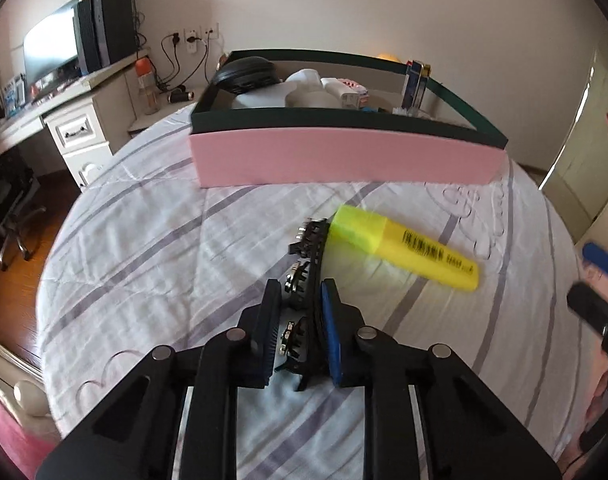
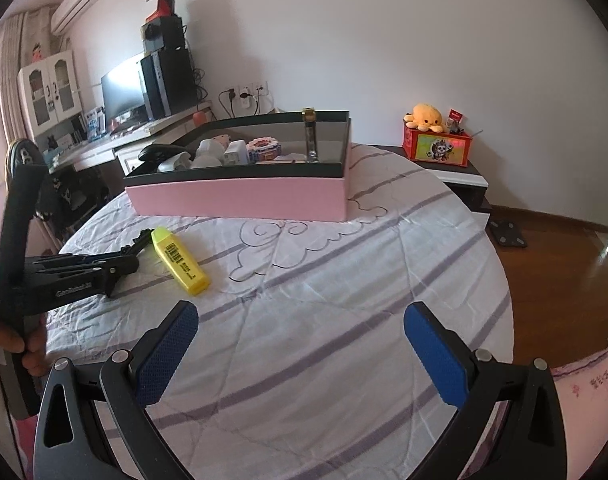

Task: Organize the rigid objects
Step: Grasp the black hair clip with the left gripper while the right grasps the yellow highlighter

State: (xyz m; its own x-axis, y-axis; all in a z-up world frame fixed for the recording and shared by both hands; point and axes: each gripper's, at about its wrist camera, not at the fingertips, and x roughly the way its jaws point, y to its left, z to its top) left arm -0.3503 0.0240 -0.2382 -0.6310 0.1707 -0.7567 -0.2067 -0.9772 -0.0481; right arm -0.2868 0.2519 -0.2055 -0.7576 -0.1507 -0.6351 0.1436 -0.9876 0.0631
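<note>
The black toothed hair clip [image 1: 308,264] lies on the striped bedspread [image 1: 143,240], about the middle of the bed and on the near side of the pink box [image 1: 344,160], and the left gripper [image 1: 304,300] has closed its jaws on it: the dark pad presses one flank, the blue pad the other, with the clip's far end sticking out past the fingertips toward the box. Whether the clip is lifted clear of the cloth or just resting on it cannot be told. Its tip is touching, or just beside, the cap end of a yellow highlighter [image 1: 404,248], which lies slantwise on the bedspread to the right of the clip. The step in hand looks like the pick-up of the clip. The next move would call for raising it without dragging the highlighter along, then carrying it over the box's dark rim and letting go in a free spot among the things already inside, most of which sit toward the box's left end. The right gripper [image 2: 299,356] hangs over the near part of the bed with its jaws spread wide and nothing between them, well apart from the highlighter; it seems placed to take that next.
</note>
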